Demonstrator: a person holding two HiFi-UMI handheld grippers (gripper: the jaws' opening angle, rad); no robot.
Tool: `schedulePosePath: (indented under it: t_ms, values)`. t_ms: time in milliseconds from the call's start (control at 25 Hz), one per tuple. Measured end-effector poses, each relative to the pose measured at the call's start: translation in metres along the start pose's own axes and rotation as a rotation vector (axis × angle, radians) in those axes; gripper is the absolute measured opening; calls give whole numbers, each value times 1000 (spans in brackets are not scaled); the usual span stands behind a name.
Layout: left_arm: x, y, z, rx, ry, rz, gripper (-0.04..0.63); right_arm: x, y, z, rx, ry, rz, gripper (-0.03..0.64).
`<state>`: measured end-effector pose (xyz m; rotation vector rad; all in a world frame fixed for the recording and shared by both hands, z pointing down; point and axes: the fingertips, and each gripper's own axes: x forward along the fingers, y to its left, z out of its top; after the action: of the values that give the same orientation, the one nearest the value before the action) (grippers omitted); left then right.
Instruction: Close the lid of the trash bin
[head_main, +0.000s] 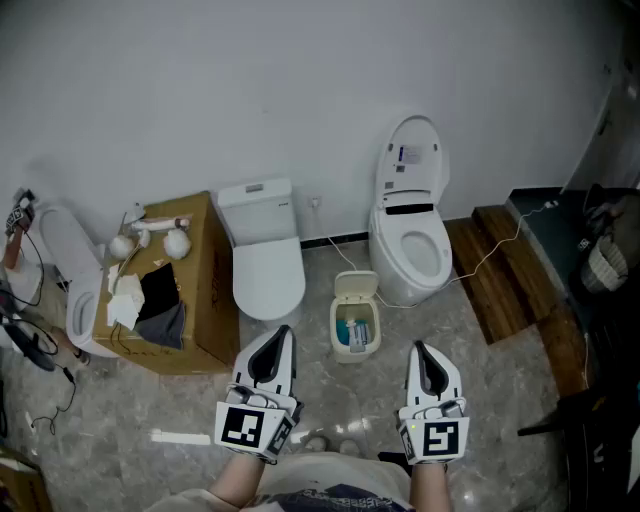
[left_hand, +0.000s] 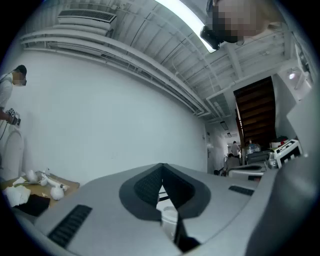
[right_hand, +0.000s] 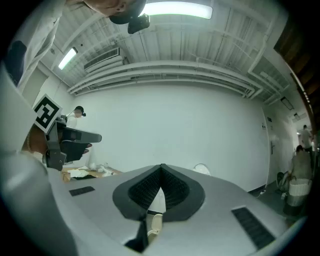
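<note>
The trash bin (head_main: 336, 326) is set on the floor (head_main: 470, 400) near the wall (head_main: 300, 90), between a lidded toilet (head_main: 268, 270) and an opened toilet (head_main: 412, 240). Its lid (head_main: 356, 287) is raised at the far edge. Blue and white items are seen inside it (what they are cannot be told). At the left, a cardboard box (head_main: 205, 300) is topped with white paper (head_main: 125, 300), a dark cloth (head_main: 160, 298) and white balls (head_main: 177, 243).

The left gripper (head_main: 283, 332) and the right gripper (head_main: 418, 347) are held side by side, roughly level and aimed toward the wall. The bin is placed ahead of them and between them, untouched. On each gripper the fingers (left_hand: 145, 186) are clenched tip to tip, with nothing grasped.

The bin's long axis is laid from the person toward the wall. Its mouth is turned upward, and the lid's inner face is turned toward the person.
</note>
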<state>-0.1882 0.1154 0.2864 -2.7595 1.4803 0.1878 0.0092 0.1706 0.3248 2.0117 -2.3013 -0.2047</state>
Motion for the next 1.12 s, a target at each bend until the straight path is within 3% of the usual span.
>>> schedulePosePath:
  t_ms: [320, 480, 520, 560, 600, 640, 720, 800, 960, 1120]
  values:
    - [-5, -3, -2, 6, 2, 9, -2, -4, 0, -2, 10, -3, 9, 5]
    - [-6, 1, 2, 33, -5, 12, -2, -7, -7, 0, 144, -57, 58, 8]
    - [-7, 3, 5, 42, -12, 9, -2, -8, -10, 1, 173, -72, 77, 38]
    - [-7, 6, 8, 47, -22, 4, -2, -9, -13, 1, 192, -80, 97, 160]
    - [-8, 10, 12, 49, -33, -1, 27, -10, -17, 1, 204, -83, 109, 391]
    - [-9, 14, 15, 49, -42, -4, 120, -12, -22, 1, 212, -84, 107, 499]
    - [-12, 24, 22, 56, -55, 0, 279, -19, -40, 1, 218, -93, 65, 527]
    - [-16, 34, 30, 66, -68, 19, 339, -29, -61, 1, 228, -105, 16, 538]
    - [-25, 55, 40, 83, -68, 79, 353, -47, -96, 0, 246, -112, -49, 538]
    - [-17, 51, 33, 80, -51, 110, 353, -54, -119, -3, 233, -101, -60, 538]
